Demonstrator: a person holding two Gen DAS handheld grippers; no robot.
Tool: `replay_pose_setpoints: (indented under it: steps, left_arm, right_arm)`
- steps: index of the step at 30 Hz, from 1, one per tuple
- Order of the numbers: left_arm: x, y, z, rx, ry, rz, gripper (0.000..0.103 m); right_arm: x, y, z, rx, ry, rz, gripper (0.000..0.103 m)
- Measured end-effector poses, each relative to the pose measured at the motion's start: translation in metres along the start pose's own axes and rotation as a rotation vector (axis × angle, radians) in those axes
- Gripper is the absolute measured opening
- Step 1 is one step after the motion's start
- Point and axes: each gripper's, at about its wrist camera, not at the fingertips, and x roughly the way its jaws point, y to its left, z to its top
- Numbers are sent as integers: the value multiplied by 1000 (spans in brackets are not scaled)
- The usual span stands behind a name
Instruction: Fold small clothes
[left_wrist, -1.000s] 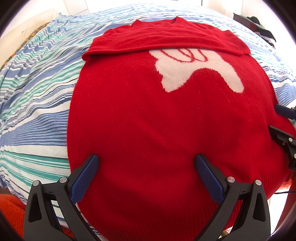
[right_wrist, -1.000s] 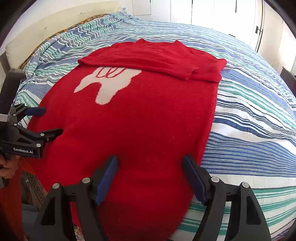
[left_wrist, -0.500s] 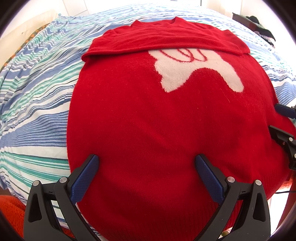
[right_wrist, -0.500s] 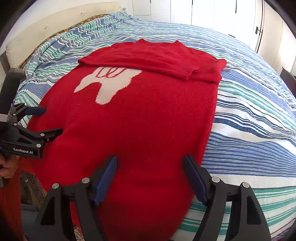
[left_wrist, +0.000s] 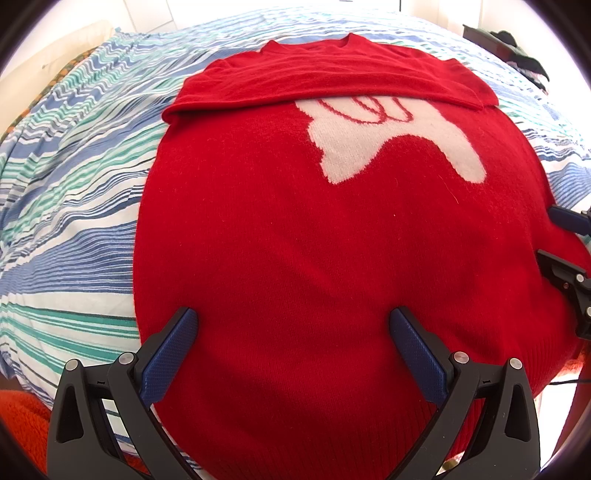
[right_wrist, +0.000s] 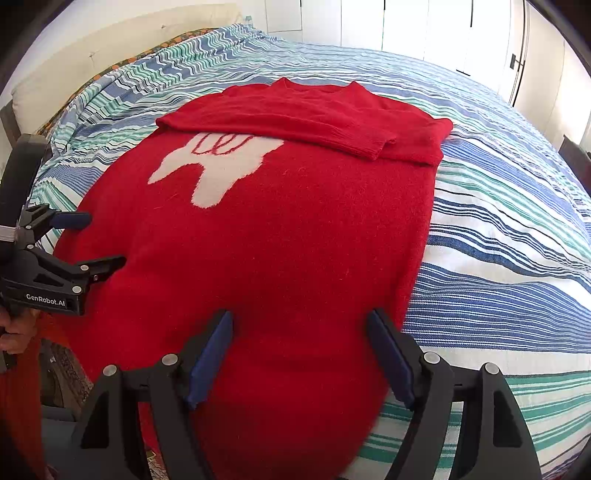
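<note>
Nothing has really moved since a second ago, both grippers are parked in the same spots and the sweater hasn't shifted. That red sweater (left_wrist: 295, 240) is spread flat on the striped bedspread (right_wrist: 498, 229), collar at the far end and hem hanging toward the near edge of the bed. Both sleeves are already folded across the chest, covering the top of the white patch (left_wrist: 391, 140) knitted into the front.

Left gripper (left_wrist: 293, 326) sits over the hem on the sweater's left side, jaws spread wide, nothing between the blue pads (left_wrist: 170, 350). Right gripper (right_wrist: 301, 332) is the same deal on the other side, wide apart and empty, its outer finger right about at the sweater's side edge. From the right camera you can see the left gripper off to the side with a hand (right_wrist: 14, 332) on it.
</note>
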Motion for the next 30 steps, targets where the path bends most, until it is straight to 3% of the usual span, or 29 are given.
replay_pose_setpoints:
  steps: [25, 30]
  left_arm:
    - [0, -1, -1, 5, 1, -3, 102]
    - [-5, 2, -6, 32, 46, -22, 102]
  right_arm:
    - [2, -1, 1, -12, -6, -4, 78]
    - [0, 0, 1, -21, 4, -2, 79]
